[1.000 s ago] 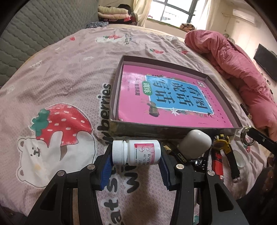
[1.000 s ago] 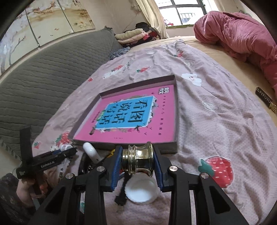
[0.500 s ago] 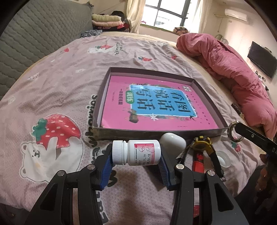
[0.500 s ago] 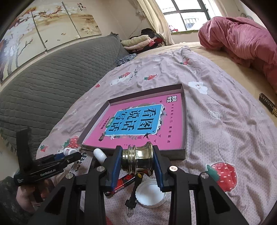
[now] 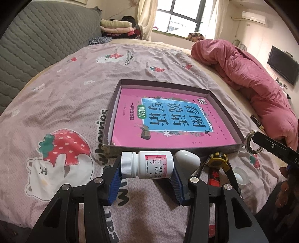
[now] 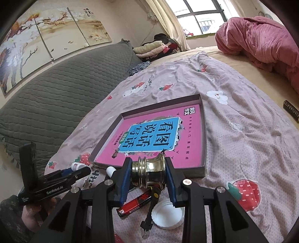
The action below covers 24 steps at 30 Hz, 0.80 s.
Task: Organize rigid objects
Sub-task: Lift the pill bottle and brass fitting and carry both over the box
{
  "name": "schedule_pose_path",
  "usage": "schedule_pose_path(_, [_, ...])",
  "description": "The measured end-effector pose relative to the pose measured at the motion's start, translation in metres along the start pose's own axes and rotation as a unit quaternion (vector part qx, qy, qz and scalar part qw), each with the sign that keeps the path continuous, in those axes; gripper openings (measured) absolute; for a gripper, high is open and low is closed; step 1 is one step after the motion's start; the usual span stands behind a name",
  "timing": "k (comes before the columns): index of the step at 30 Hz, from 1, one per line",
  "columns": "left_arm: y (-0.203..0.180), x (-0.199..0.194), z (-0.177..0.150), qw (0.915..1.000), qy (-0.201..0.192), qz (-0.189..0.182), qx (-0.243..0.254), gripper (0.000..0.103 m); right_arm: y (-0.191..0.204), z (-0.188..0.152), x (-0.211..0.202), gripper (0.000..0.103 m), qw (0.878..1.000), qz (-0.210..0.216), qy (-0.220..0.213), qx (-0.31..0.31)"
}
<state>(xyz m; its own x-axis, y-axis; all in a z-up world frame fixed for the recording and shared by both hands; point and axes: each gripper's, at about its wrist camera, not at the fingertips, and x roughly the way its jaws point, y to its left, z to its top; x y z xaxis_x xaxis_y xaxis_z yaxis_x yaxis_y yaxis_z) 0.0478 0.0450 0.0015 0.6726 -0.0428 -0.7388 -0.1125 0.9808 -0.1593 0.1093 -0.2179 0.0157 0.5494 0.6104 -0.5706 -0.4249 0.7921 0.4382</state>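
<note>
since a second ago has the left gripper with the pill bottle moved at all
Yes. The left gripper with the pill bottle has lifted and backed away from the box.

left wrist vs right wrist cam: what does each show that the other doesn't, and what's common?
Left wrist only: the label of the white pill bottle clamped sideways in the left gripper, a wall TV, an air conditioner.

Right wrist only: the full brass piece clamped in the right gripper, the wall painting, a red lighter in full.

Both: the shallow box holding the pink book, the white cap, the pink duvet, the strawberry-print sheet.
</note>
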Motion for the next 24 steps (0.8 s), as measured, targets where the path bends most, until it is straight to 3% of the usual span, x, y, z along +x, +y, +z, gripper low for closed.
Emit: schedule_pose_path(24, [-0.005, 0.025, 0.036, 0.9997, -0.007, 0.002, -0.023, 0.049, -0.008, 0.013, 0.018, 0.035, 1.0, 0.02, 0.002, 0.008])
